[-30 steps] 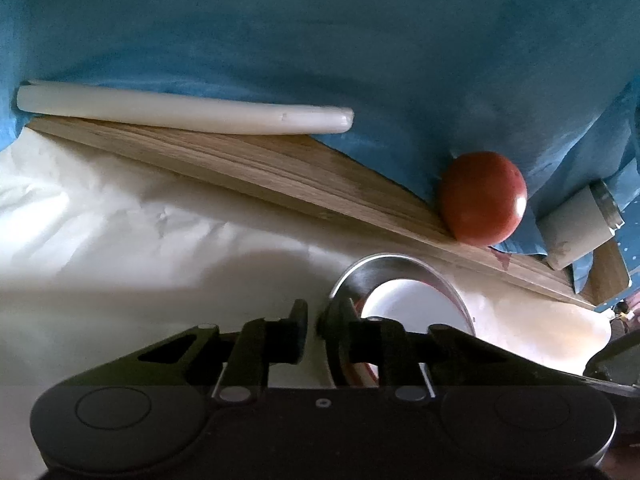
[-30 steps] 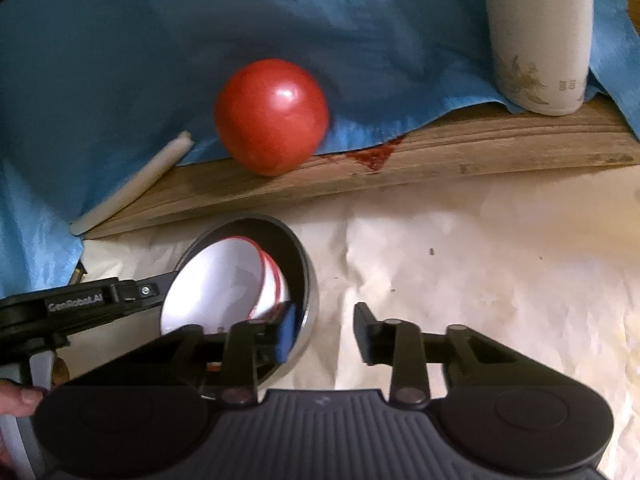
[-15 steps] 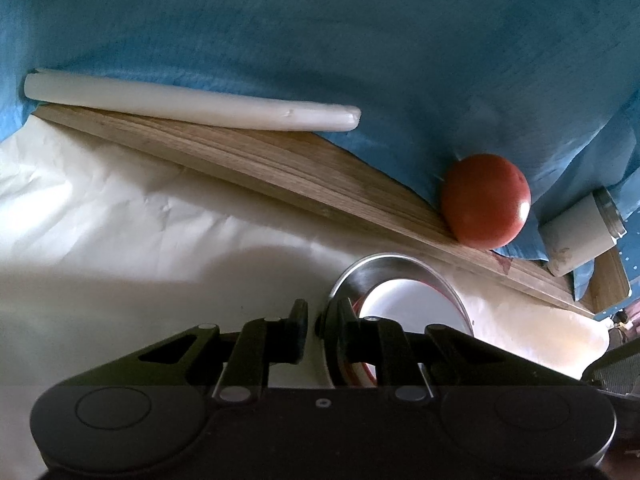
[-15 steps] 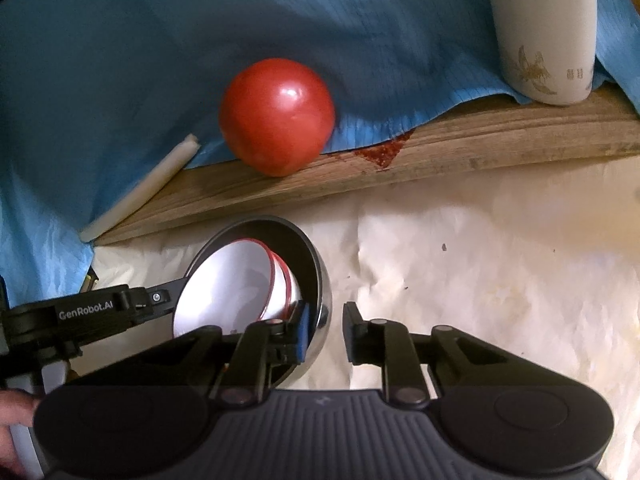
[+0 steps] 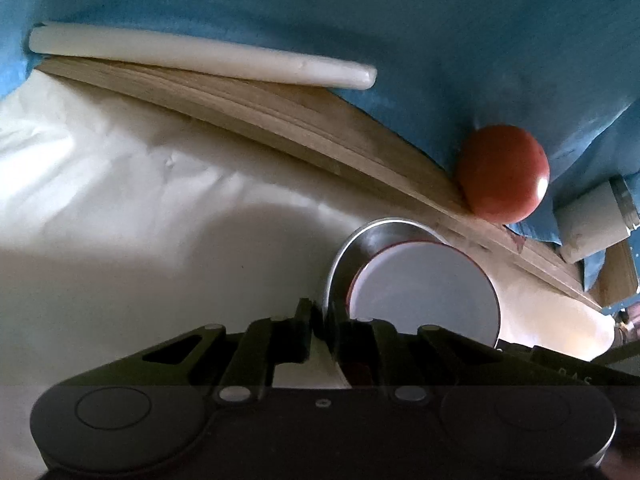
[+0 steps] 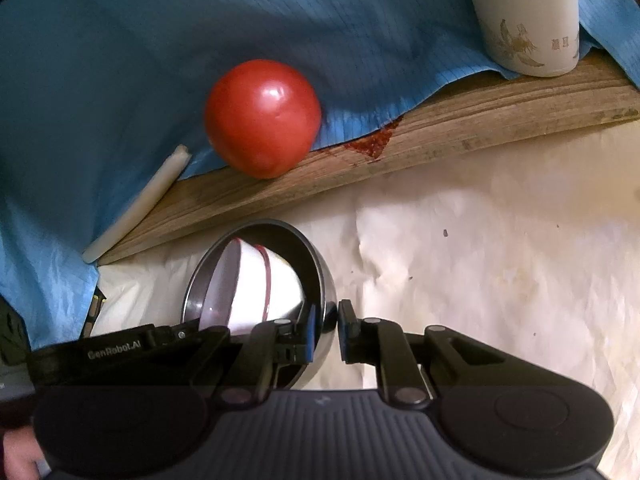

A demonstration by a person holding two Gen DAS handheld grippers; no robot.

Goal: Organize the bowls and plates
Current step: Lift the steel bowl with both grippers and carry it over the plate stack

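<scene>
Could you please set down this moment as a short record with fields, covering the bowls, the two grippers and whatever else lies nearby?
held item: steel bowl, tilted up on its side
inside it: white bowl with a red rim, nested
left gripper: shut on the steel bowl's rim
right gripper: shut on the rim's opposite side
surface: cream paper over a wooden board
nearby: red tomato on the board's edge against a blue cloth; white rod; cream bottle standing on the board

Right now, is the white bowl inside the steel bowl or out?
Inside: the red-rimmed white bowl sits nested within the steel bowl's rim.
</scene>
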